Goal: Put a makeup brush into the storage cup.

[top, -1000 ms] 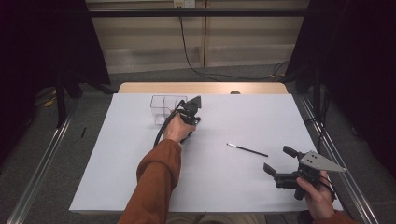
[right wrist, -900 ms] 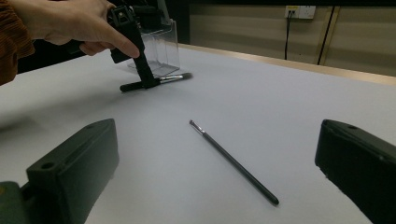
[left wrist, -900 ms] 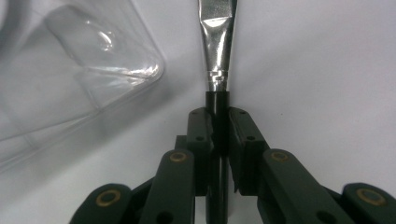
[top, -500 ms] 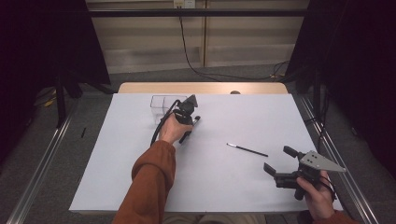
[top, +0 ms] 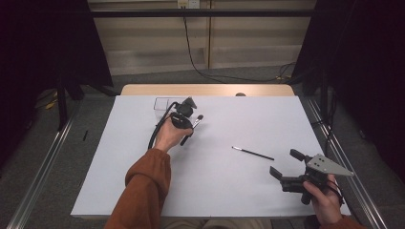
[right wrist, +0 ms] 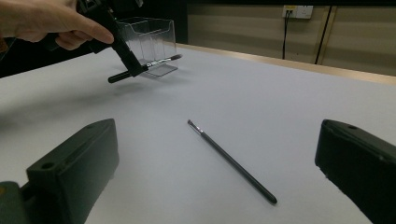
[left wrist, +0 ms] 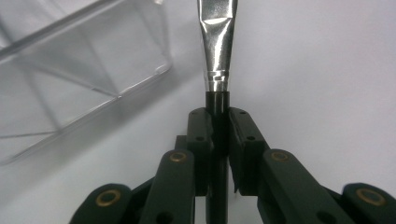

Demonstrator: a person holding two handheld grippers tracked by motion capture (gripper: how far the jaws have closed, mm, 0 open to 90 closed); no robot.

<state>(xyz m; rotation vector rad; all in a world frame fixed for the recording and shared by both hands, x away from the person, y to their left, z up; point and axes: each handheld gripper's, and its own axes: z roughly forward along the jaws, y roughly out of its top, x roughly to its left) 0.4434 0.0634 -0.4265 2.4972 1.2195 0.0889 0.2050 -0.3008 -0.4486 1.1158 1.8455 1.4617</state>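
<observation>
Lower right of the high view: right gripper (top: 282, 167) in a hand at the near table edge, jaws spread wide with nothing between them, grey three-cornered plate on top. Same wide gap in the right gripper view, black jaws at the bottom left and right corners of the frame.

Just beyond, right of centre in the high view: thin dark brush (top: 252, 153) lying flat on the white table cover (top: 229, 191), untouched, tip toward the left. In the right gripper view, this thin brush (right wrist: 231, 161) running from the middle toward the lower right, between the two jaws but farther off, apart from both.

Farther back, upper left of centre in the high view: left gripper (top: 190, 125) at the end of an orange sleeve (top: 143, 186), jaws nearly together and clamped on the black handle of a larger makeup brush (top: 197, 120), raised off the cover. In the left gripper view, handle pinched between the pads at centre, silver ferrule (left wrist: 217, 42) rising to the top edge. In the right gripper view, held brush (right wrist: 154, 63) roughly level in the upper left.

Farthest, near the back edge: clear plastic box (top: 164, 103), just beside the left gripper; upper left of the left gripper view (left wrist: 70, 79); behind the brush tip in the right gripper view (right wrist: 149, 37).
</observation>
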